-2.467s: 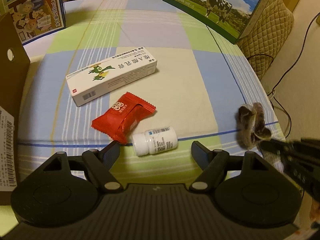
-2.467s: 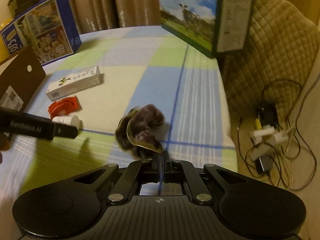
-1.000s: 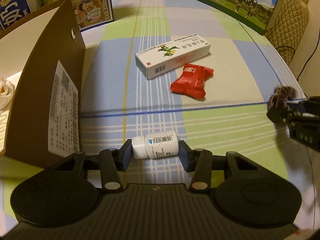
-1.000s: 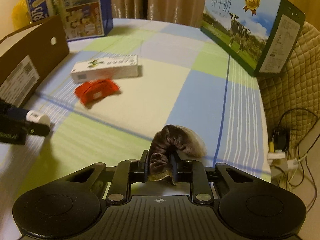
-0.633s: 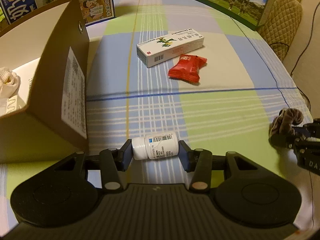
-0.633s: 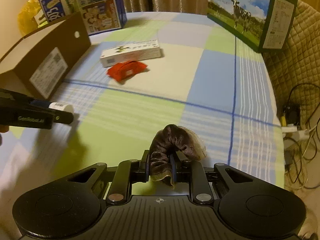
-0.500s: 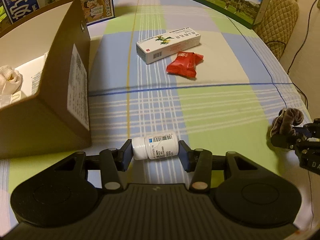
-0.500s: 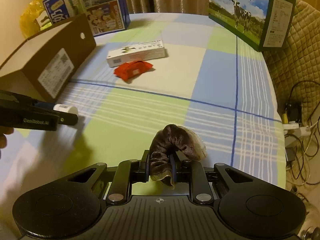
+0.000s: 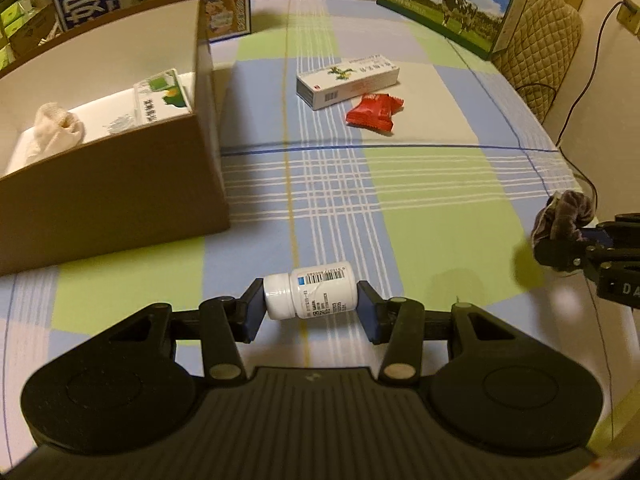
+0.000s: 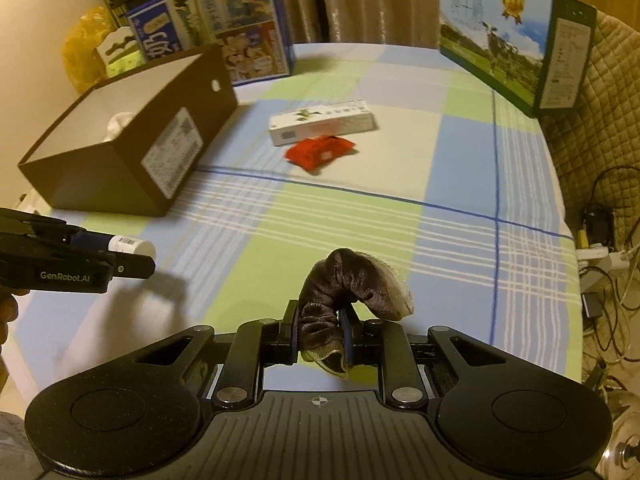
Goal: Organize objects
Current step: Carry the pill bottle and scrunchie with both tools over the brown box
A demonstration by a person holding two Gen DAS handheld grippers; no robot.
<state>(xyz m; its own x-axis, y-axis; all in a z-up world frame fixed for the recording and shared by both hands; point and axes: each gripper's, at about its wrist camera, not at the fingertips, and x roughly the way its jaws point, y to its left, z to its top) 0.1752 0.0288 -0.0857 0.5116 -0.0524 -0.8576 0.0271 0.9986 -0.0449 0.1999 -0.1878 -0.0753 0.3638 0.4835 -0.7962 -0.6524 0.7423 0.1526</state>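
Transport step, both grippers loaded and held above the table. The left gripper [image 9: 310, 312] is clamped end-to-end on the bottle [image 9: 311, 295], lying sideways between its fingers near the table's front edge; the right gripper [image 10: 320, 338] is pinched together on the dark sock [image 10: 348, 284] toward the right edge. The open box [image 9: 120, 184] stands at the left edge, already holding a white sock [image 9: 56, 130] and a carton [image 9: 162, 98]. The tube box [image 9: 347, 80] and red packet [image 9: 375, 112] remain mid-table. Next, likely: carry the bottle left over the box rim, then part the fingers. Against the frame half a second earlier, the box interior shows more fully and the bottle grip is unchanged
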